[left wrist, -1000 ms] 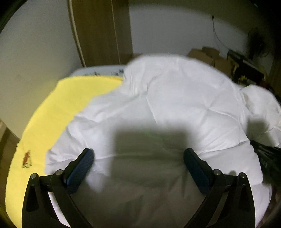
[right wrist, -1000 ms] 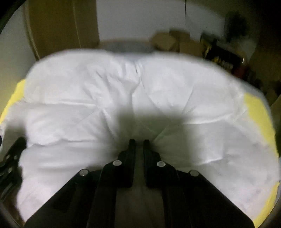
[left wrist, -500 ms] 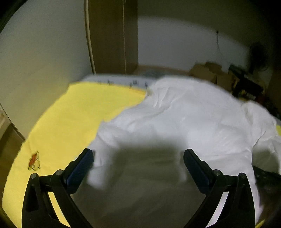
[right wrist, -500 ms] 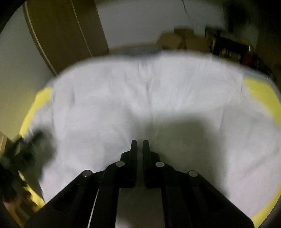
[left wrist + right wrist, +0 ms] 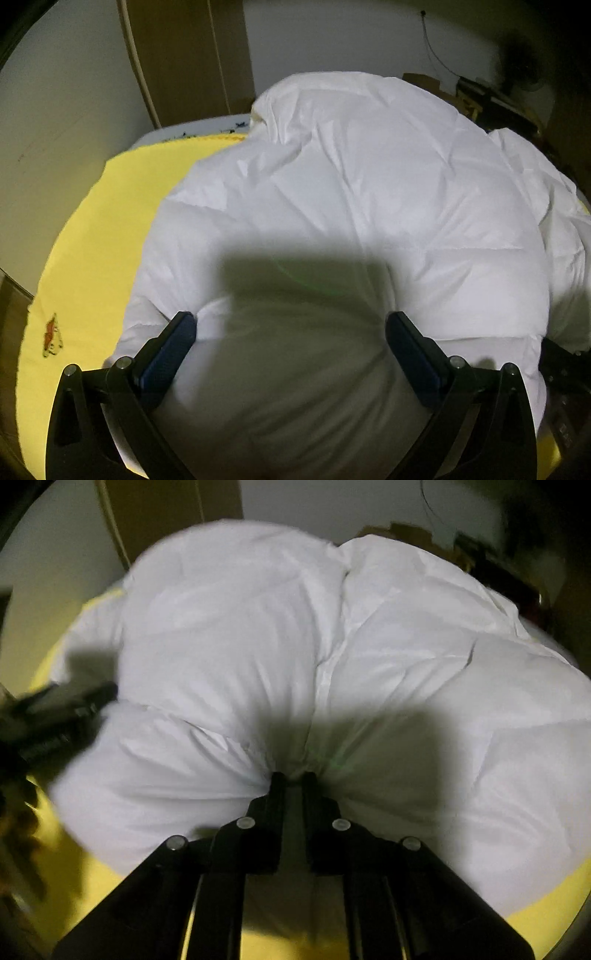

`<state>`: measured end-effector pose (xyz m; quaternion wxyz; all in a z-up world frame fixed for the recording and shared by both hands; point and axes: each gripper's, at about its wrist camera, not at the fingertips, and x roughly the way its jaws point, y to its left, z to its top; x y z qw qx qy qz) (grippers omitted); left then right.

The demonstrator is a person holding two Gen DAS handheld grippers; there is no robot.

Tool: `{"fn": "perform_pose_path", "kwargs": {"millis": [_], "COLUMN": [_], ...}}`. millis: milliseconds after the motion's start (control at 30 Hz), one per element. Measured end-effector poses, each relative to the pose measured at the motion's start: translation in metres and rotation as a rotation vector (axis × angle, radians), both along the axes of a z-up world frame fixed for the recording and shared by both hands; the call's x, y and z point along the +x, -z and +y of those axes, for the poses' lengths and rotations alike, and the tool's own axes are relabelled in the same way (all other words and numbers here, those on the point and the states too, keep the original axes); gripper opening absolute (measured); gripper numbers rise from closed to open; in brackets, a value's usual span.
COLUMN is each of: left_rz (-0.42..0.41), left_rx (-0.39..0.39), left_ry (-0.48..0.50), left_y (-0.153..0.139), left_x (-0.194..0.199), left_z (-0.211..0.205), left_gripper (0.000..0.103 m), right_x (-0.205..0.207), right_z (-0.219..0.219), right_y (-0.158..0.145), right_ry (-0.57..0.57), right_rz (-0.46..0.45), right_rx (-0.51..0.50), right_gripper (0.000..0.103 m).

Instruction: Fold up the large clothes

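Observation:
A white padded coat (image 5: 369, 184) lies bunched in a puffy mound on a yellow sheet (image 5: 110, 240). My left gripper (image 5: 291, 328) is open wide. Its blue pads (image 5: 173, 343) sit at either side of a bulge of the coat without pinching it. In the right wrist view the coat (image 5: 240, 627) puckers into my right gripper (image 5: 293, 779), which holds a gathered fold; its jaws are just starting to part, with the fabric still pressed between them. The left gripper (image 5: 55, 716) shows blurred at that view's left edge. The right gripper (image 5: 561, 369) shows at the lower right of the left wrist view.
The yellow sheet (image 5: 554, 915) covers a bed that runs out to the left and in front of the coat. A wooden door or wardrobe (image 5: 184, 55) and a pale wall stand behind. Cardboard boxes (image 5: 424, 79) and dark clutter fill the far right corner.
My right gripper has dragged its pinched fold across the bed, and the coat has bunched into a taller mound. The left gripper, still open, has come down closer to the coat.

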<state>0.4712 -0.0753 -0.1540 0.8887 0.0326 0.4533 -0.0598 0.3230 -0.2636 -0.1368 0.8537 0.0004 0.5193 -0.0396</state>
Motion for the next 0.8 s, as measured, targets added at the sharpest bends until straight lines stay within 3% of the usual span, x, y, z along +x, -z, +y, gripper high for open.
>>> {"fn": "perform_pose_path", "kwargs": {"millis": [100,167,300,400,467,533,600,700,800], "left_rz": [0.012,-0.004,0.007,0.018,-0.038,-0.089,-0.167,-0.279,-0.407], "left_rx": [-0.046,-0.053,-0.025,-0.032,-0.035,-0.028,-0.028,-0.069,-0.110], "left_ry": [0.024,0.044,0.029,0.039,0.051,0.051,0.028,-0.032,-0.080], "left_y": [0.002,0.001,-0.001,-0.013,-0.034,-0.054,-0.089,-0.145,-0.198], "left_x": [-0.003,-0.004,-0.004,-0.008,-0.018,-0.024,-0.031,-0.049,-0.078], "left_z": [0.016,0.022,0.011,0.021,0.033,0.051,0.082,0.138,0.191], "left_gripper": [0.103,0.103,0.103,0.103,0.103,0.103,0.103,0.103,0.103], "right_x": [-0.003,-0.022,-0.001,0.004,0.004,-0.005,-0.020,-0.042,-0.080], "right_z": [-0.005,-0.010,-0.009,-0.012,-0.025,-0.035,-0.050,-0.072,-0.089], "right_y": [-0.013,-0.033,0.003,-0.011,-0.047,-0.096,-0.150,-0.206,-0.260], "right_ry": [-0.019,-0.004,0.010,0.010,0.008,-0.002,-0.002,-0.004,-0.022], "right_rz": [0.006,-0.057,0.050,0.122,0.078,-0.043,-0.148,-0.238,-0.366], "right_rx": [0.021,0.080,0.012,0.065,0.151,0.172,0.264,0.390,0.509], "right_gripper": [0.011,0.011,0.010,0.011,0.011,0.012,0.017,0.035,0.036]}}
